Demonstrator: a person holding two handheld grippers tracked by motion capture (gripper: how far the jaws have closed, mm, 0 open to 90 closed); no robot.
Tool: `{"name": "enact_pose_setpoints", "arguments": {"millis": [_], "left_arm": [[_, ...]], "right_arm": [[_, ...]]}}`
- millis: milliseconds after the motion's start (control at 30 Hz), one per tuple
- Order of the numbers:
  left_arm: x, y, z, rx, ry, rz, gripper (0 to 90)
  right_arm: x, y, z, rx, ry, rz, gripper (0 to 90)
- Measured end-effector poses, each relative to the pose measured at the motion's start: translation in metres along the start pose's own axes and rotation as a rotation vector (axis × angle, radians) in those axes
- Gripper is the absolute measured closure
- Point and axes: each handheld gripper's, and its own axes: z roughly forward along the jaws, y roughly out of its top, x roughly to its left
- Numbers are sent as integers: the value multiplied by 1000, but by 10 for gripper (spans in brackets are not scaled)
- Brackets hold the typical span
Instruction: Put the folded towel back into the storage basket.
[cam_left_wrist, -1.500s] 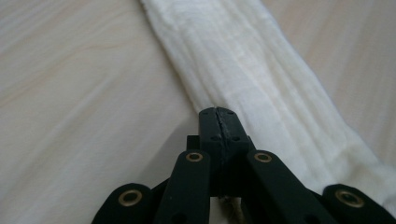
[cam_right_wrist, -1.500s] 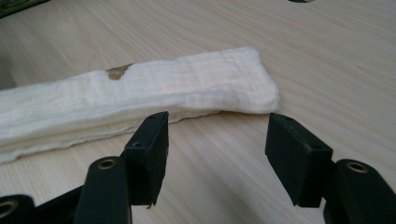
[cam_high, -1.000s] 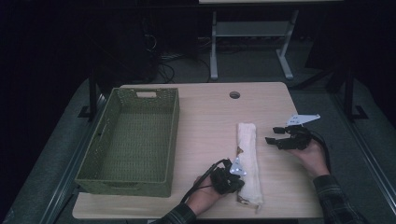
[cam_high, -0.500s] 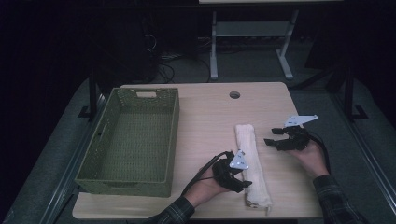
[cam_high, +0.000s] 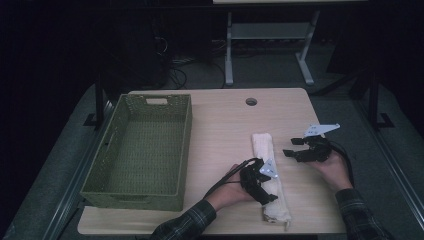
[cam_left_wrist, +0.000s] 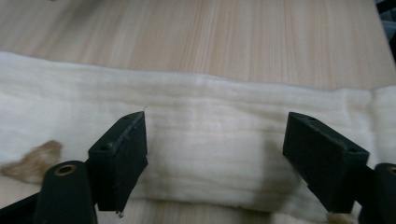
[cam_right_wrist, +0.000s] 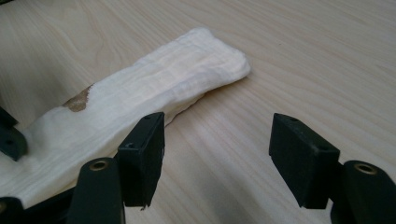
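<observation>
Since the earlier frame the left gripper (cam_high: 264, 186) has slid along the folded towel (cam_high: 269, 175) toward its middle, and its jaws have just been opening, now wide astride the cloth without pressing it. Lying lengthwise on the table (cam_high: 220, 120) right of the basket (cam_high: 182, 150), the towel looks soft, light and floppy, so a pinch across the folded layers near each end seems safest. Beside its far end the right gripper (cam_high: 295, 148) hovers with jaws apart on nothing; the green woven basket holds nothing
</observation>
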Motion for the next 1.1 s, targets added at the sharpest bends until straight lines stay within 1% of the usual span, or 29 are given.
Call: {"name": "enact_pose_setpoints", "arguments": {"millis": [67, 133, 167, 233, 300, 333, 433, 467, 500, 533, 567, 600, 633, 667, 700, 733, 767, 800, 833, 867, 900, 933, 967, 1033, 1100], "left_arm": [[-1, -1, 6, 16, 1, -1, 189], [-1, 0, 7, 20, 12, 14, 179], [-2, 0, 8, 16, 14, 14, 181], [-2, -1, 7, 9, 17, 12, 207], [-1, -2, 6, 6, 21, 12, 233], [-1, -3, 6, 0, 27, 3, 255], [-1, -3, 3, -6, 33, 1, 362], [-1, -4, 3, -18, 34, -11, 416], [-1, -4, 1, -18, 39, -9, 494], [-2, -4, 1, -24, 40, -13, 542], [-3, -4, 1, -20, 42, -7, 613], [-4, -4, 0, -19, 38, -6, 657], [-5, -4, 0, -11, 40, 0, 688], [-7, -3, 0, -15, 46, -7, 717], [-8, -3, -1, -7, 52, -1, 747], [-9, -3, -1, -6, 52, -5, 763], [-9, -5, -4, -2, 41, -23, 773], [-9, -5, -4, -2, 41, -23, 775], [-10, -6, -6, -6, 34, -39, 775], [-10, -7, -8, -7, 30, -47, 776], [-11, -12, -13, -11, 26, -67, 777], [-11, -12, -13, -11, 26, -67, 777], [-12, -14, -16, -9, 25, -75, 777], [-13, -19, -24, -2, 21, -77, 777], [-15, -23, -29, -13, 20, -98, 777]], "right_arm": [[-1, 0, 0, -2, 0, -5, 356], [-1, -1, -1, -4, 0, -5, 357], [-1, -1, -2, -5, 2, -4, 358], [-1, -1, -3, -11, 1, -11, 361], [0, -1, -4, -12, 1, -8, 361], [0, 0, -4, -17, 1, -4, 361], [-1, 0, -4, -20, 5, -5, 360], [0, 0, -4, -17, 6, -6, 358], [0, 0, -4, -20, 9, -12, 357], [1, 0, -4, -23, 18, -13, 350], [1, 0, -4, -32, 35, -30, 347], [1, 0, -4, -33, 38, -39, 347], [2, 1, -4, -35, 45, -42, 347], [3, 1, -5, -37, 52, -50, 346], [3, 1, -5, -37, 70, -55, 348], [4, 2, -4, -37, 78, -65, 353], [5, 4, -3, -25, 92, -81, 353], [5, 4, -3, -25, 92, -81, 353], [6, 6, -3, -26, 103, -93, 354], [7, 8, -1, -27, 117, -113, 356], [9, 12, 2, -17, 144, -146, 379], [9, 12, 2, -17, 144, -146, 379], [11, 14, 4, -3, 153, -146, 376], [12, 17, 10, 15, 189, -146, 372], [13, 22, 16, 29, 228, -122, 351]]}}
